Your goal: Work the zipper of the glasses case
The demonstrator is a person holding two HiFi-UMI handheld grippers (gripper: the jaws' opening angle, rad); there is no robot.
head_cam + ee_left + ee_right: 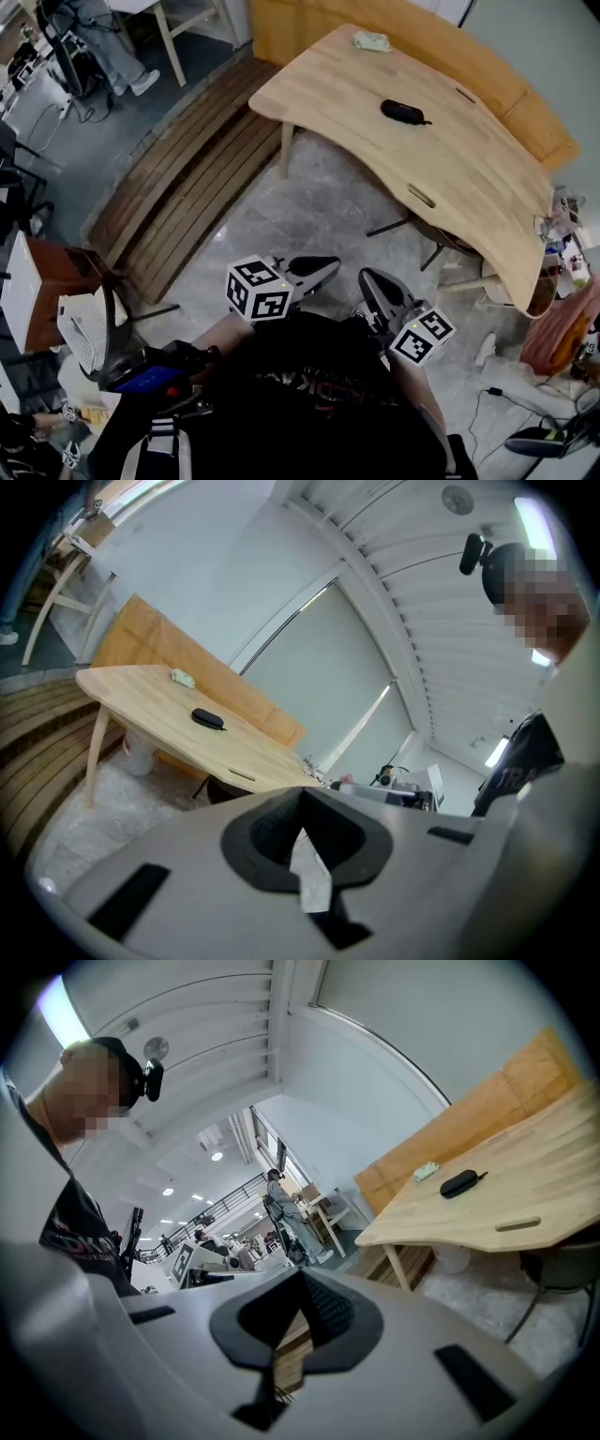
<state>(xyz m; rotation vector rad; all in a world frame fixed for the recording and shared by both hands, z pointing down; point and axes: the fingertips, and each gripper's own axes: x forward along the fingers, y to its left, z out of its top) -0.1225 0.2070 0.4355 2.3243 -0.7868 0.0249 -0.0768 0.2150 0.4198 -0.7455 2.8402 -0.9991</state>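
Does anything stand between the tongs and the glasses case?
Nothing visible does. The glasses case lies on the table; only floor and bare table separate it from the left tongs and right tongs.

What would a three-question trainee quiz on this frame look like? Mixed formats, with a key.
1. True or false: the glasses case is held in the left tongs.
2. The right tongs are: A) open, B) shut and empty, C) shut on the case.
3. Short answer: what else lies on the table besides the case?

Key:
1. False. The case lies on the table, well away from both tongs.
2. B.
3. A small pale object near the table's far edge.
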